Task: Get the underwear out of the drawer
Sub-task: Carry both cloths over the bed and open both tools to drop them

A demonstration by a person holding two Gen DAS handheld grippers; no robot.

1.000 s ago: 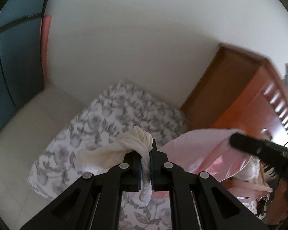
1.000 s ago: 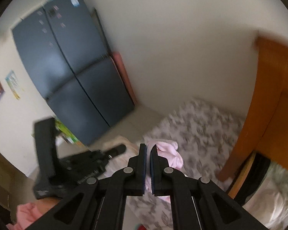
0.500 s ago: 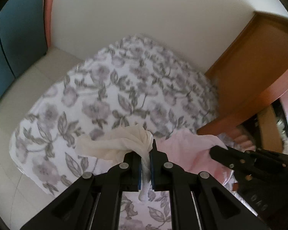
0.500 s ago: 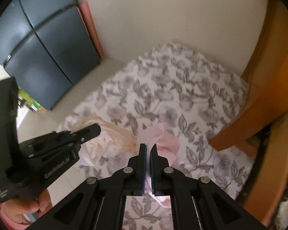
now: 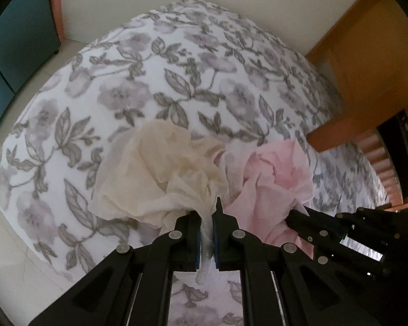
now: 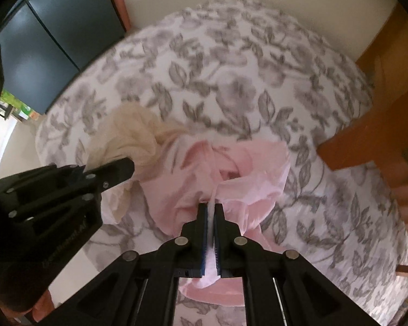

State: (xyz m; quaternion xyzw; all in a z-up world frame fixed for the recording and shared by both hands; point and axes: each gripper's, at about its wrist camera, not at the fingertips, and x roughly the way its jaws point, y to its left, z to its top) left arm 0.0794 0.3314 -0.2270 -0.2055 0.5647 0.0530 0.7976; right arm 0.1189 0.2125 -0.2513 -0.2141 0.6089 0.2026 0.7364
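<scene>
My left gripper (image 5: 206, 212) is shut on cream underwear (image 5: 163, 179), which now bunches up on the floral bedspread (image 5: 155, 81). The right gripper (image 6: 210, 206) is shut on pink underwear (image 6: 247, 174), crumpled on the same bedspread (image 6: 231, 81) just right of the cream piece (image 6: 130, 135). In the left wrist view the pink underwear (image 5: 274, 179) lies beside the cream one, with the right gripper (image 5: 296, 214) entering from the right. In the right wrist view the left gripper (image 6: 127, 165) reaches in from the left. The drawer is not in view.
A wooden bed frame or cabinet (image 5: 367, 68) stands at the right edge of the bedspread. A dark blue cabinet (image 6: 54, 35) stands at the back left against a pale wall. Light floor (image 5: 19, 266) shows at the left of the bed.
Both grippers have dropped toward the bed and tilted downward. The cream and pink underwear, hanging in the air before, now rest crumpled on the floral bedspread, still gripped.
</scene>
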